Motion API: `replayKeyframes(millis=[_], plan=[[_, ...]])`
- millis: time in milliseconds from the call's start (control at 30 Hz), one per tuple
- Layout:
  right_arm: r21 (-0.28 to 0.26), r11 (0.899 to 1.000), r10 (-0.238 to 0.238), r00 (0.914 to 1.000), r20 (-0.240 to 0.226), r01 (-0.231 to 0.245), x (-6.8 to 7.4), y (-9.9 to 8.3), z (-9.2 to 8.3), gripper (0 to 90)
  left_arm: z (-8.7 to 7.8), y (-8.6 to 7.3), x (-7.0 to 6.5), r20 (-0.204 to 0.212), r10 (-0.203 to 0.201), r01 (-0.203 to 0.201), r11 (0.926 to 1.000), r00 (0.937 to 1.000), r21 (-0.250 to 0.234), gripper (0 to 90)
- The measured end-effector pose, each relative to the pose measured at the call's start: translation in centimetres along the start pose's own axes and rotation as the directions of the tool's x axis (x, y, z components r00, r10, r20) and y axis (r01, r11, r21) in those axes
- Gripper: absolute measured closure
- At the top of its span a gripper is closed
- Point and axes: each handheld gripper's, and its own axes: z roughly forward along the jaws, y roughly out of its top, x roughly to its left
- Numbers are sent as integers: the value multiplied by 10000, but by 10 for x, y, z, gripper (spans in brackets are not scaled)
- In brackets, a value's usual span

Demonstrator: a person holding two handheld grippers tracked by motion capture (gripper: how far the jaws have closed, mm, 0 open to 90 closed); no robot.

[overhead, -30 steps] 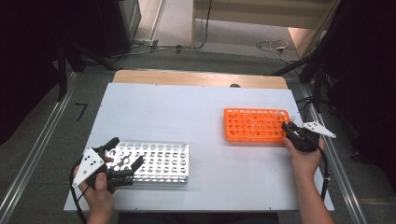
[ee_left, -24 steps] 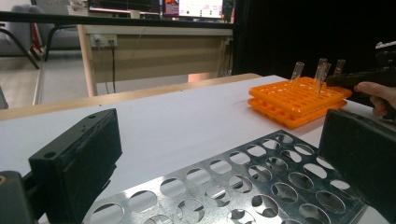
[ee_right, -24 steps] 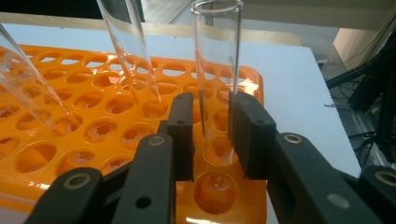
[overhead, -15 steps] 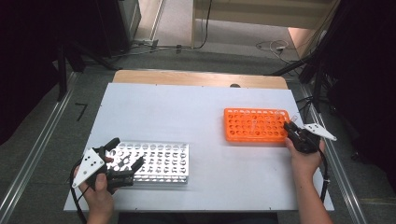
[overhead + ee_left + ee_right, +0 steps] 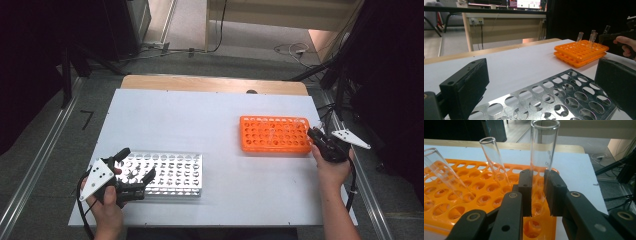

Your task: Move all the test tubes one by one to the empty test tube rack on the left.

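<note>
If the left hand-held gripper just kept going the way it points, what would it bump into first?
The left hand-held gripper already straddles the metal rack, jaws open. Sliding on, it would probably meet that rack first; the orange rack lies well beyond.

Faint printed markings are showing on the glass test tube (image 5: 543,150) in the right gripper view, too blurred to read. No other legible txt, labels or nos. anywhere.

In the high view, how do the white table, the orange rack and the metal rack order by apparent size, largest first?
1. White table, clearly the largest.
2. Metal rack and orange rack: they look about alike; the metal rack lies nearer the camera, so I do not rank them.
</note>
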Motion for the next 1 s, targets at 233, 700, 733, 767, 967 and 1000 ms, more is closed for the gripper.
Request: replayKeyframes(millis=[233, 700, 733, 767, 967, 1000], plan=[[6, 9997, -234, 9994, -246, 235, 6, 12, -15, 740, 4, 4, -4, 212, 60, -62, 10000, 9998, 70, 0], [289, 9924, -1140, 9817, -1529, 1197, 47, 25, -48, 740, 20, 21, -26, 1332, 204, -235, 9995, 9909, 220, 0], [291, 9922, -1148, 9790, -1684, 1213, 51, 25, -50, 740, 22, 21, -27, 1419, 192, -229, 9994, 9897, 240, 0], [323, 9911, -1214, 9772, -1741, 1289, 55, 25, -52, 740, 23, 22, -28, 1498, 205, -251, 9993, 9885, 294, 0], [63, 9890, -1418, 9612, -2368, 1475, 73, 26, -60, 739, 33, 29, -39, 2130, 327, -436, 9980, 9765, 464, 0], [84, 9881, -1466, 9584, -2450, 1533, 76, 26, -61, 739, 35, 31, -40, 2218, 331, -448, 9978, 9745, 481, 0]])
